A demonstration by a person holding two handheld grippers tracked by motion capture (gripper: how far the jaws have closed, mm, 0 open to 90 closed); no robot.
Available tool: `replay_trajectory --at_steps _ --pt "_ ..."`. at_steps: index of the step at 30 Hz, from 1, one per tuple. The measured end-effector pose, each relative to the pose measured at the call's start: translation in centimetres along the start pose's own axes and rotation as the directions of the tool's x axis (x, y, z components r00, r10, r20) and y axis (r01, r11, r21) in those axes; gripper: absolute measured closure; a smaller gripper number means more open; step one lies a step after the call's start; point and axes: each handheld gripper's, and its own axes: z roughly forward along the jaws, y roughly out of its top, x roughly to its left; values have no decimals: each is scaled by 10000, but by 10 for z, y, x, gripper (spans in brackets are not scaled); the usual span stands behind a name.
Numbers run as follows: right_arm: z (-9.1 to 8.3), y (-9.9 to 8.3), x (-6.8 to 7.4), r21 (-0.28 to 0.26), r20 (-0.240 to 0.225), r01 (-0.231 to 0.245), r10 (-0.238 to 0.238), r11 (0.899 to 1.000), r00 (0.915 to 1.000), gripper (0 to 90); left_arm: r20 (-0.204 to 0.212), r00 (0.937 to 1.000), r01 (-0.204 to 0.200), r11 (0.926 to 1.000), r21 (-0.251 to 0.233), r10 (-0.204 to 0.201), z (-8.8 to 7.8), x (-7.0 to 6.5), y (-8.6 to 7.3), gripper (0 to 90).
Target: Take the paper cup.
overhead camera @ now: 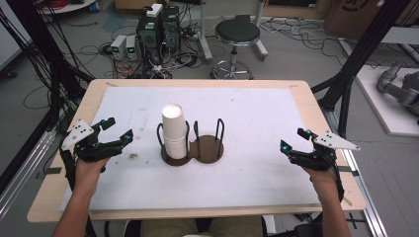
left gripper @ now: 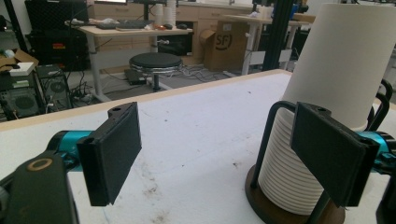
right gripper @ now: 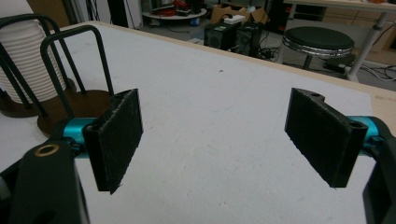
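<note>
A: Where is the stack of white paper cups (overhead camera: 174, 132)?

B: It stands upright in the left ring of the dark two-place cup holder (overhead camera: 207, 148), near the middle of the worktop (overhead camera: 257, 113). The holder's right ring has no cups in it.

A: And the left hand-held gripper (overhead camera: 117, 129)?

B: It sits left of the holder, well apart from it, jaws spread wide with nothing between them. In the left gripper view the cup stack rises just behind its right pad.

A: The right hand-held gripper (overhead camera: 292, 139)?

B: It is right of the holder, also well apart, with its jaws wide and empty over the white cover.

A: Any writing you can read?

B: Only on a brown cardboard box (left gripper: 229, 44) on the floor beyond the holder, in the left gripper view: a round mark reading "SF". The computer towers (overhead camera: 158, 29) near the black stool (overhead camera: 237, 34) show no legible labels.
</note>
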Motion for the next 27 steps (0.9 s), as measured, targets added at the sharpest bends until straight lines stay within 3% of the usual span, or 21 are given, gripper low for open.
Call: replay_trajectory --at_steps 13,20,23,27 --pt "4 1 5 -145 -269 18 -22 9999 9996 195 3 10000 1 10000 51 -1 0 -1 -1 165" --pt "16 8 24 -722 -972 326 -395 9969 9945 198 -15 10000 -25 9999 134 26 -4 -1 -2 165" --pt "24 13 38 -759 -1393 592 -694 9954 9878 258 -14 10000 -55 9998 178 56 -4 -1 -3 165" --pt "29 18 46 -846 -1481 755 -875 9936 9851 263 1 10000 -43 9998 180 43 -4 -2 -3 165"
